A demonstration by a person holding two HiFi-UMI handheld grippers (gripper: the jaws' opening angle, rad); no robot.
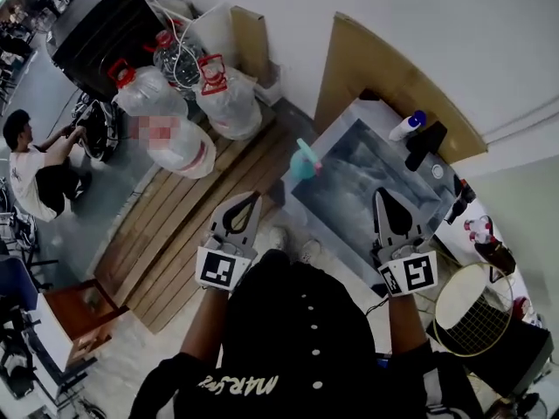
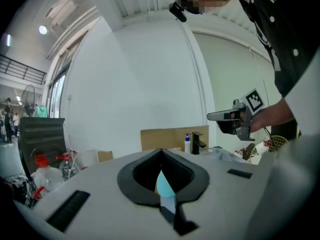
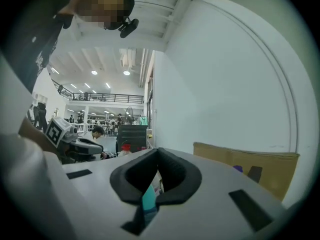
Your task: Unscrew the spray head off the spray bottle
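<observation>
A teal spray bottle (image 1: 304,160) stands upright at the near left corner of the grey-topped table (image 1: 367,190). My left gripper (image 1: 253,197) hangs shut and empty off the table's left edge, short of the bottle. Held over the table's front part to the bottle's right, my right gripper (image 1: 382,193) is also shut with nothing in it. In the left gripper view the bottle (image 2: 164,184) shows as a teal sliver behind the closed jaws of that gripper (image 2: 161,151). The right gripper view shows the same teal bottle (image 3: 149,199) beyond its closed gripper (image 3: 159,151).
A white bottle with a blue cap (image 1: 407,126) and a black object (image 1: 425,144) stand at the table's far end. Cardboard (image 1: 384,77) leans on the wall. Large water jugs (image 1: 148,90) sit on the wooden floor at left, a white wire basket (image 1: 476,308) at right, and a person (image 1: 31,160) at far left.
</observation>
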